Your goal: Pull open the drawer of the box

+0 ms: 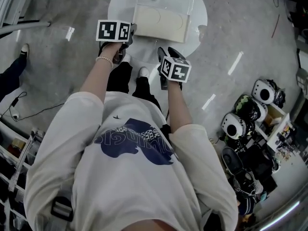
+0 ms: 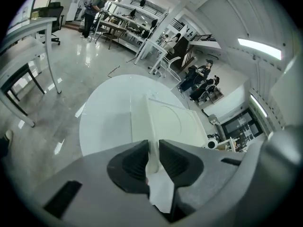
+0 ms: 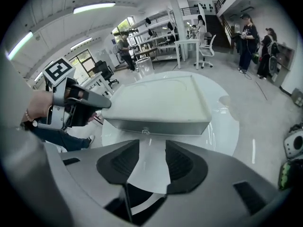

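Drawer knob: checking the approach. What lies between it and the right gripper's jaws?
Only bare table between the right gripper and knob, shown in the right gripper view.

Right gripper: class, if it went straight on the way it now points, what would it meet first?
Probably the drawer front, near its small knob; depth is unclear, so the white table might come first.

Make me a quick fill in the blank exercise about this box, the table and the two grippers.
The box stands on a white table whose top is ____. The left gripper is clamped on a corner of the ____. The right gripper has its jaws ____, with nothing between them. The drawer front carries one small ____.
Missing words: round; box; open; knob.
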{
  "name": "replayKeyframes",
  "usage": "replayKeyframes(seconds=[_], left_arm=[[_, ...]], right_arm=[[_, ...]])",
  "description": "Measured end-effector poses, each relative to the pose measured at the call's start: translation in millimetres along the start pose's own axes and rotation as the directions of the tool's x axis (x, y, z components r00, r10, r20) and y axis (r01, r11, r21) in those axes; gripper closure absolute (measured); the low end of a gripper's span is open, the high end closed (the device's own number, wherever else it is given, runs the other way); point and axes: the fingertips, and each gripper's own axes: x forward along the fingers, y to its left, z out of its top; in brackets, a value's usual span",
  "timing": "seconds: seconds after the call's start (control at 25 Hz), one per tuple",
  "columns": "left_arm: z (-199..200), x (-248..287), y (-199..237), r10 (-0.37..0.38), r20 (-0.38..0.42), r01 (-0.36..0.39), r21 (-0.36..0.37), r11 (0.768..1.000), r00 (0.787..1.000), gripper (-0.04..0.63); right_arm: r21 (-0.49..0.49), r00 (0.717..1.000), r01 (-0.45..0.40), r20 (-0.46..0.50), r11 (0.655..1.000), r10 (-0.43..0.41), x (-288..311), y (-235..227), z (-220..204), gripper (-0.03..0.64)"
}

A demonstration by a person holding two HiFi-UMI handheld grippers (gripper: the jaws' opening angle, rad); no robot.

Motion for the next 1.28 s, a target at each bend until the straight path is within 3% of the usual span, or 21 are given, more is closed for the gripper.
replayKeyframes(seconds=[0.28, 0.56, 1.28], left_arm=[[0, 0, 2, 0.003, 0.007, -0.003, -0.021, 1.000, 1.000, 0.517], [0, 2, 3, -0.003, 0.008, 0.004, -0.031, 1.000, 1.000, 0.517], [0, -1, 4, 0.005, -0.015, -0.006, -0.023, 1.000, 1.000, 0.517]], right_arm=[[-0.003, 0.980, -0.074, -0.184, 0.997, 0.073, 39, 14, -4, 0.445], [0.039, 0.950, -0.085, -0.298, 0.996, 0.093, 63, 16, -2, 0.446], [0.156, 0.909, -0.087, -0.392, 0.984, 0.142, 75, 18, 1, 0.503]])
